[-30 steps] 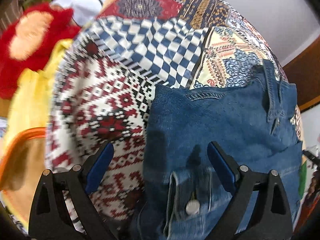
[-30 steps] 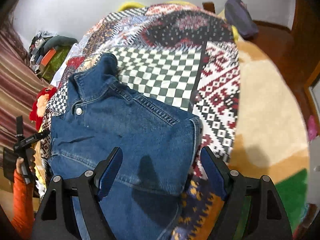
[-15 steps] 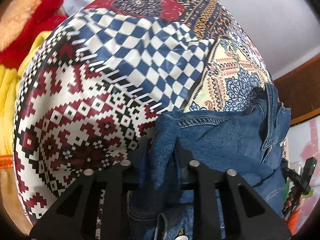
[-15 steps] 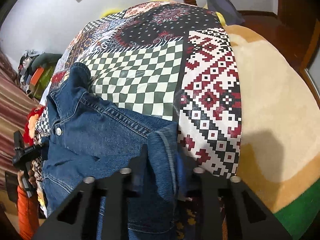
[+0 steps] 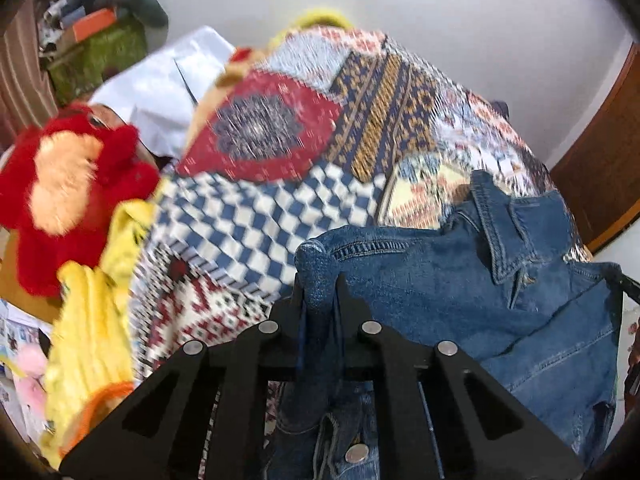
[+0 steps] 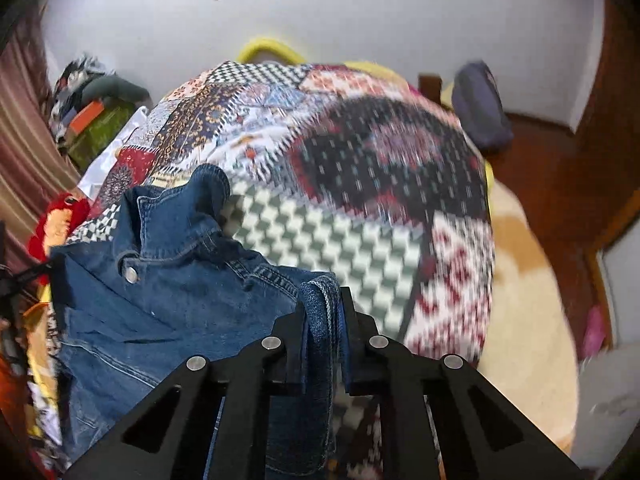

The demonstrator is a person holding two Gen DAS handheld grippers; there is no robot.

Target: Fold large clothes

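Note:
A blue denim jacket (image 5: 460, 292) hangs lifted over a patchwork bedspread (image 5: 280, 152). My left gripper (image 5: 319, 280) is shut on a fold of the jacket's left edge, which sticks up between the fingers. My right gripper (image 6: 322, 296) is shut on a fold of the jacket's right edge. In the right wrist view the jacket (image 6: 168, 288) stretches to the left, collar and a metal button (image 6: 131, 275) showing. The bedspread (image 6: 360, 200) lies below and beyond it.
A red plush toy (image 5: 68, 196) and yellow cloth (image 5: 92, 328) lie left of the bed. White fabric (image 5: 168, 92) and a cluttered pile (image 5: 96, 36) sit at the far left. A beige rug (image 6: 528, 320), wooden floor and a dark bag (image 6: 480, 108) are on the right.
Both grippers closed on the jacket's edges and have lifted it off the bedspread. The views have tilted up toward the wall.

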